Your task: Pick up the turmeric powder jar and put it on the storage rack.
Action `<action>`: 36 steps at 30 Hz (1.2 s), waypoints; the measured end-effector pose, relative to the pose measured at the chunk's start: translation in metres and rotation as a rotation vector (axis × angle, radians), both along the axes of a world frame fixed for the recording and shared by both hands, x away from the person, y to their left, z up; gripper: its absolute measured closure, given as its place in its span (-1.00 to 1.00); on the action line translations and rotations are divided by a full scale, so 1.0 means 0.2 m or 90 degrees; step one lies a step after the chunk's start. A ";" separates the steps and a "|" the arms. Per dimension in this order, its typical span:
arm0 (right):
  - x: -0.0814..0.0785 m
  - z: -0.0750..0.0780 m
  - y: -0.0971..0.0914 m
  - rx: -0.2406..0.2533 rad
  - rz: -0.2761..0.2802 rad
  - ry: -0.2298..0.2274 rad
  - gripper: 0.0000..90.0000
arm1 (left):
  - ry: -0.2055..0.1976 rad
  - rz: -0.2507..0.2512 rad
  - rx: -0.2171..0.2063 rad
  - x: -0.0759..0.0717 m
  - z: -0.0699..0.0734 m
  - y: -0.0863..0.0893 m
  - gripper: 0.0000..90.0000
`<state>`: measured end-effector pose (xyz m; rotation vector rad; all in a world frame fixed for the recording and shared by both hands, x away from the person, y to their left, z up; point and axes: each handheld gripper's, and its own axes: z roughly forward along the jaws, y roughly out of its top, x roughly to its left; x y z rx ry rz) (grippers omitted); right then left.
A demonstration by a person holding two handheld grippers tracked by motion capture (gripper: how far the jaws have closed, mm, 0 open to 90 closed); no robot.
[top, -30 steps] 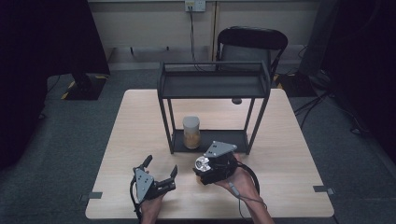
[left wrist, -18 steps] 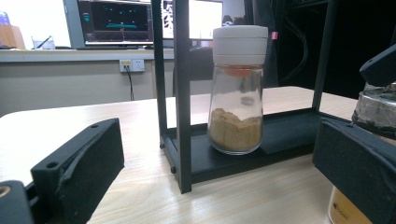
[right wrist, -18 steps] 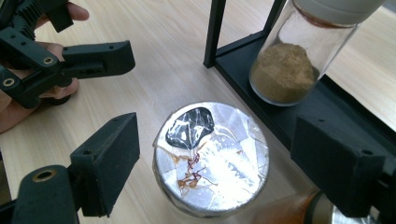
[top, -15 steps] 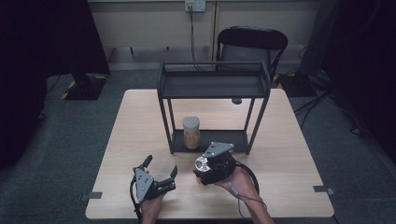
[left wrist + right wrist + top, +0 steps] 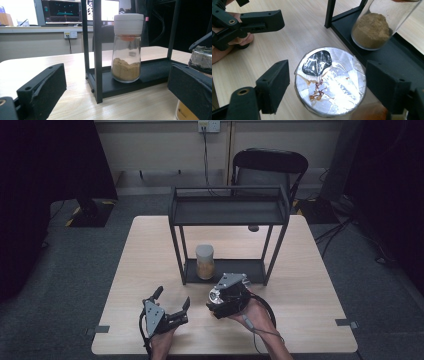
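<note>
Right gripper view: foil-topped jar [image 5: 329, 81] stands upright between the right gripper's [image 5: 328, 85] closing, not yet touching jaws; left gripper [image 5: 170, 312] gapes, farther off.

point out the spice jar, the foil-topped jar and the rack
spice jar [image 5: 126, 60], left gripper view, on its glass body above the brown powder
foil-topped jar [image 5: 329, 81], right gripper view, on the middle of its foil top
rack [image 5: 227, 212], high view, on its top shelf
</note>
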<state>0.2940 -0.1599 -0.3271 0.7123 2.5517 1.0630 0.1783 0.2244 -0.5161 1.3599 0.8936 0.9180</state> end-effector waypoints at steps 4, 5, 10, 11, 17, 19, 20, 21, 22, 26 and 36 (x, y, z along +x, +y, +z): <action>0.00 0.01 0.01 -0.005 -0.001 0.003 -0.49 | 0.000 0.000 0.000 0.00 0.00 0.00 -0.97; 0.01 0.01 0.01 -0.006 0.000 0.003 -0.47 | 0.000 0.000 0.000 0.00 0.00 0.00 -0.97; 0.01 0.01 0.02 -0.015 0.000 0.005 -0.42 | -0.001 0.000 0.000 0.00 0.00 0.00 -0.97; 0.00 0.01 0.02 -0.017 -0.001 0.004 -0.42 | -0.001 0.000 0.000 0.00 0.00 0.00 -0.97; 0.00 0.01 0.02 -0.026 -0.002 0.004 -0.33 | -0.001 0.000 0.000 0.00 0.00 0.00 -0.97; 0.00 0.02 0.03 -0.027 -0.002 0.003 -0.31 | -0.001 0.000 0.000 0.00 0.00 0.00 -0.97; -0.01 0.02 0.03 -0.028 -0.002 0.002 -0.31 | -0.001 0.000 0.000 0.00 0.00 0.00 -0.97; -0.01 0.02 0.03 -0.030 -0.003 0.001 -0.31 | -0.001 0.000 0.000 0.00 0.00 0.00 -0.97; -0.01 0.02 0.03 -0.030 -0.003 0.003 -0.31 | -0.001 0.000 0.000 0.00 0.00 0.00 -0.97; 0.00 0.03 0.03 -0.030 -0.004 0.008 -0.30 | -0.001 0.000 0.000 0.00 0.00 0.00 -0.97; 0.01 0.04 0.02 -0.022 -0.013 0.025 -0.27 | -0.001 0.001 0.000 0.00 0.00 0.00 -0.97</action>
